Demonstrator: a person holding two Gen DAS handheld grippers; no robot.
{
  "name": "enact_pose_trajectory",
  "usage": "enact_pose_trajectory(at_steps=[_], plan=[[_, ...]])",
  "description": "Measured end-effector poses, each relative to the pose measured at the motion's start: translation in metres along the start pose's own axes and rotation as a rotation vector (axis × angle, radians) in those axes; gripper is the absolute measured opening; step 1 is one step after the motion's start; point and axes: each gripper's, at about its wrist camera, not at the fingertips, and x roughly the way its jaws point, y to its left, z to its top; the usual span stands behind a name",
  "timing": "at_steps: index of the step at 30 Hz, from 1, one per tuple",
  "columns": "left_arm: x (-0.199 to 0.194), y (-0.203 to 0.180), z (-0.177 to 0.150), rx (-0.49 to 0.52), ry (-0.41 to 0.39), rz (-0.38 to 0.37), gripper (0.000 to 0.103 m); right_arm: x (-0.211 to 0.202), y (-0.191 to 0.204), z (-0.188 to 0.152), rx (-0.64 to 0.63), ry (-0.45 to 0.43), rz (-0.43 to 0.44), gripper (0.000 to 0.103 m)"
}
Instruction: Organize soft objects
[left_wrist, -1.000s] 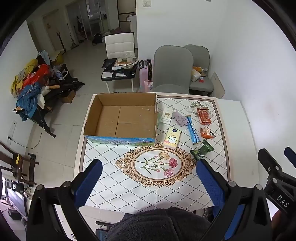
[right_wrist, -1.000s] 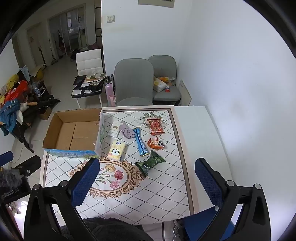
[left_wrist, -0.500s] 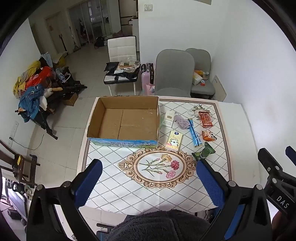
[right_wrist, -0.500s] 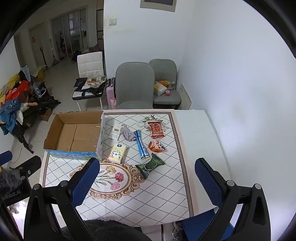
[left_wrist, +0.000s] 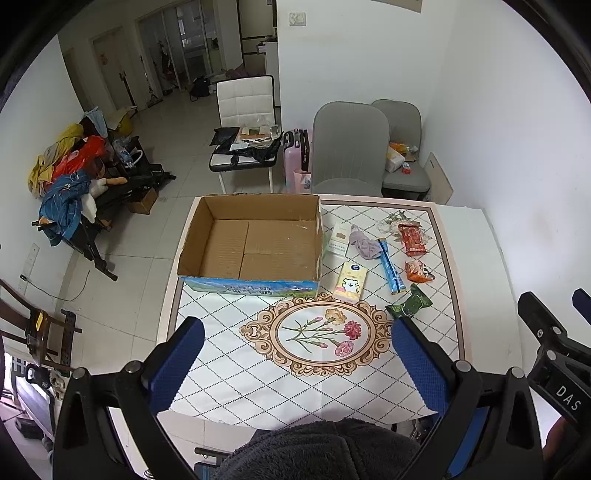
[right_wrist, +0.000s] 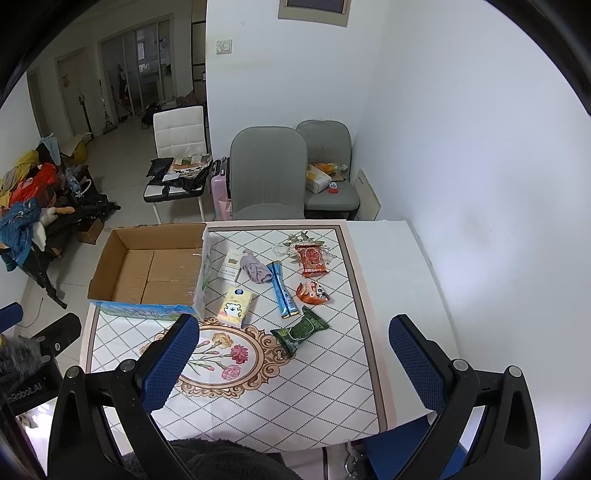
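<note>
An empty cardboard box (left_wrist: 255, 243) (right_wrist: 155, 269) stands at the table's far left. To its right lie a yellow tissue pack (left_wrist: 350, 282) (right_wrist: 235, 307), a white carton (left_wrist: 338, 240), a crumpled purple cloth (left_wrist: 364, 244) (right_wrist: 255, 269), a blue stick pack (left_wrist: 389, 266) (right_wrist: 282, 291), a red snack bag (left_wrist: 413, 240) (right_wrist: 312, 259), an orange packet (left_wrist: 417, 270) (right_wrist: 314, 291) and a green packet (left_wrist: 408, 306) (right_wrist: 300, 331). My left gripper (left_wrist: 295, 365) and right gripper (right_wrist: 291, 363) hang open and empty, high above the table's near side.
A patterned cloth (left_wrist: 258, 380) covers the table. Two grey chairs (right_wrist: 269, 173) and a pink suitcase (left_wrist: 295, 158) stand behind it, a white chair (left_wrist: 245, 107) further back. A rack with clothes (left_wrist: 70, 184) is on the left; a white wall borders the right.
Both grippers have pulled back and up from the table, so the box and items look smaller and lower in the views. Nothing on the table moved.
</note>
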Motion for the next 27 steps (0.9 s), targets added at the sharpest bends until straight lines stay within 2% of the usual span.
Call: enact_pose_trajectory(at_steps=[27], plan=[[-0.010,0.011,0.010,-0.005,-0.056,-0.019,0.103,-0.014,0.008,0.011,-0.002,-0.047,-0.003,0.103]])
